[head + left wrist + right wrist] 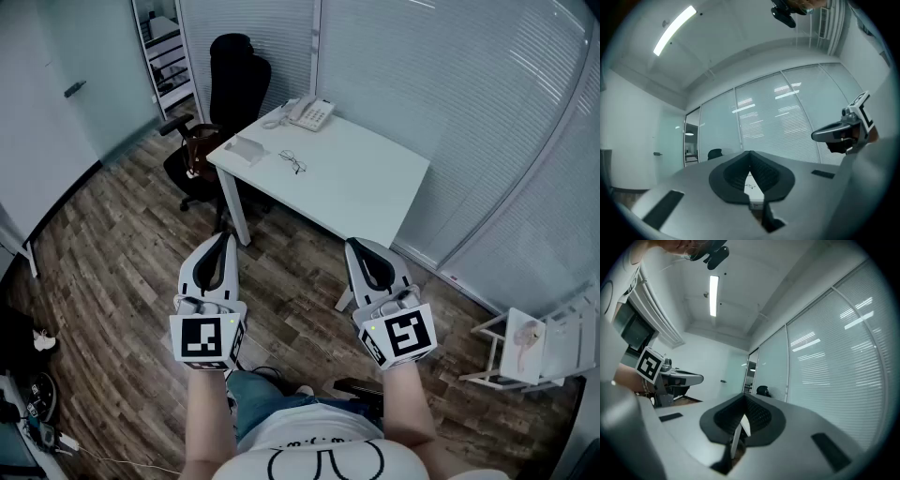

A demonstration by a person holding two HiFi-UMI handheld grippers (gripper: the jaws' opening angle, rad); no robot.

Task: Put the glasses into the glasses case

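**Both grippers shut and empty, glasses out on the table**

Holds the left gripper (223, 240) and the right gripper (357, 247) side by side over the wood floor (122, 244), roughly level and well short of the white table (375, 192).

Only in the head view, the whole layout:
- glasses (292, 161) lying on the far left part of the table
- pale glasses case (246, 147) near them toward the left edge, apart from them; open or closed, impossible to tell
- telephone (310, 112) at the far corner
- black office chair (236, 80) behind that end
- white rack (539, 342) off at the lower right, beside the blind-covered glass wall (469, 84)

In the left gripper view:
- jaw tips pressed together, with nothing gripped
- a narrow wedge left open below the tips
- through that wedge a sliver of table with the glasses tiny on it — far off, not between the pads
- the right gripper out at the right edge

In the right gripper view:
- the same closed jaws, holding nothing
- through its wedge only a white strip of the table
- the left gripper with its marker cube (647, 364) at the left
- the chair small in the distance
- a ceiling light strip (712, 294) overhead

Around the glasses: tabletop on the near side, case to the left, telephone behind. Between grippers and table — just floor and the table's near legs.
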